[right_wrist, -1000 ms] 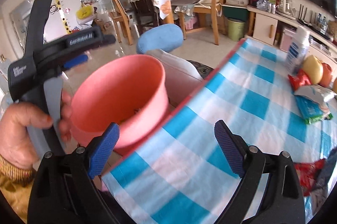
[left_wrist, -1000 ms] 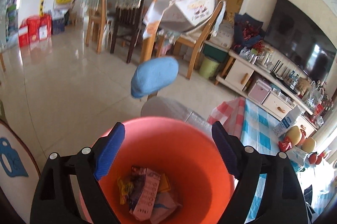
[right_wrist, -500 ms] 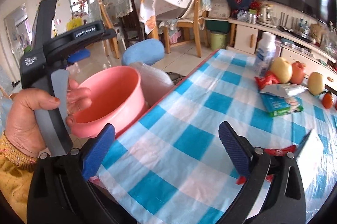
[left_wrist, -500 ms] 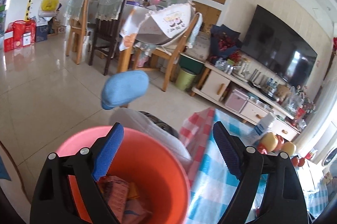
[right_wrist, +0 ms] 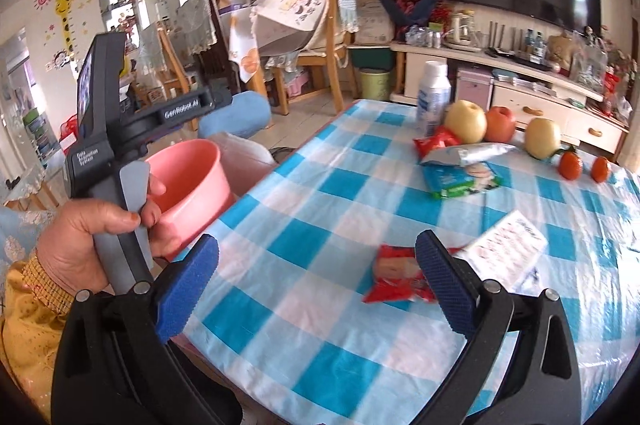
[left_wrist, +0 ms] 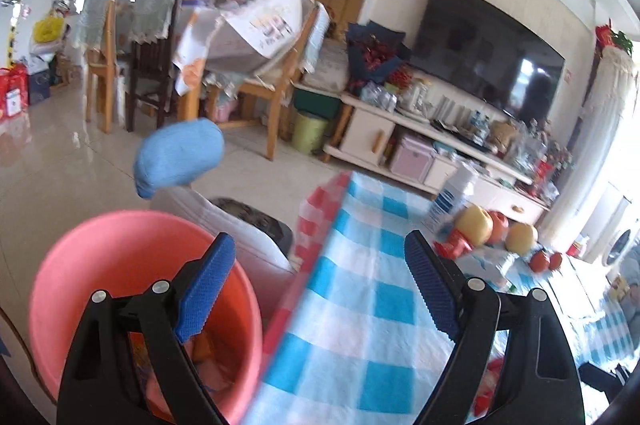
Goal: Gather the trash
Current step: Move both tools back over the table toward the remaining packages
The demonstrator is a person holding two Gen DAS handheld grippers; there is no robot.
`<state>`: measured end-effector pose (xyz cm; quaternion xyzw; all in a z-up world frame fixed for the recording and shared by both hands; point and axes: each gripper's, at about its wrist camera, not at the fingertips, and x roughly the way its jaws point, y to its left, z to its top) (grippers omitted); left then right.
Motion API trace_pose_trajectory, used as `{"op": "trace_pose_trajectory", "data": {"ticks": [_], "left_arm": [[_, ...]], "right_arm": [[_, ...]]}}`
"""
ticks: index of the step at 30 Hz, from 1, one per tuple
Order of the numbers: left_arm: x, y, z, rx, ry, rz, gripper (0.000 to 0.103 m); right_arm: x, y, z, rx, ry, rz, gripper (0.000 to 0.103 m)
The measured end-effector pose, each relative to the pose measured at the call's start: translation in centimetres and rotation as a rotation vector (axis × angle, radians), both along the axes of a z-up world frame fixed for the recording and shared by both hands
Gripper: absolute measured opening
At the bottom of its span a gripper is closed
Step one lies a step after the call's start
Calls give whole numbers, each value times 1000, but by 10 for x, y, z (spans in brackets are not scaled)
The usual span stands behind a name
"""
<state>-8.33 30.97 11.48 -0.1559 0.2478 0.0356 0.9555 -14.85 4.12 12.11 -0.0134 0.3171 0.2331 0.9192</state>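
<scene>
The left tool [left_wrist: 316, 285] stands wide apart with nothing between its blue pads; its left finger overlaps the pink bin [left_wrist: 120, 265], which sits low beside the tabletop [left_wrist: 372, 305] edge with wrappers inside, and its right finger is over the blue-checked cloth. Seen from the right wrist, a hand [right_wrist: 92, 237] grips that left tool's handle just beyond the right tool's left finger, with the bin [right_wrist: 192, 177] behind it. The right tool [right_wrist: 318, 283] has just been opening and is now spread as wide as it goes, empty, over the tabletop [right_wrist: 320, 185]. Just ahead of its right finger lies a red wrapper [right_wrist: 396, 277], partly hidden by the pad, and right of that, touching the wrapper's edge, a white packet [right_wrist: 508, 253]. Farther ahead and to the right lie a green packet [right_wrist: 460, 181], a silver bag [right_wrist: 468, 153] and a red bag [right_wrist: 436, 141] close together, with a white bottle [right_wrist: 432, 97], three apples [right_wrist: 466, 121] and two small oranges [right_wrist: 570, 165] at the far edge.
</scene>
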Motion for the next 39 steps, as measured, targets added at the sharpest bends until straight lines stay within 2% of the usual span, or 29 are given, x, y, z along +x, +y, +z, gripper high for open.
{"op": "trace_pose_trajectory", "data": {"ticks": [7, 12, 18, 24, 27, 35, 39], "left_arm": [[-5, -41, -11, 57, 121, -93, 86], [-17, -69, -16, 148, 134, -123, 86], [-31, -94, -18, 192, 134, -165, 86], [-45, -126, -18, 276, 116, -215, 86], [-49, -138, -17, 287, 109, -233, 86], [-60, -177, -16, 315, 92, -313, 89], [-60, -193, -17, 303, 105, -365, 89]], "right_arm": [[-12, -31, 6, 4, -19, -42, 99], [-19, -49, 7, -6, -41, -58, 99], [-21, -71, 4, -12, -47, -90, 99], [-23, -97, 1, -14, -73, -135, 99], [-23, -110, -1, -13, -81, -157, 99], [-25, -132, -5, -86, -105, -193, 99], [-21, -148, -7, -59, -85, -221, 99]]}}
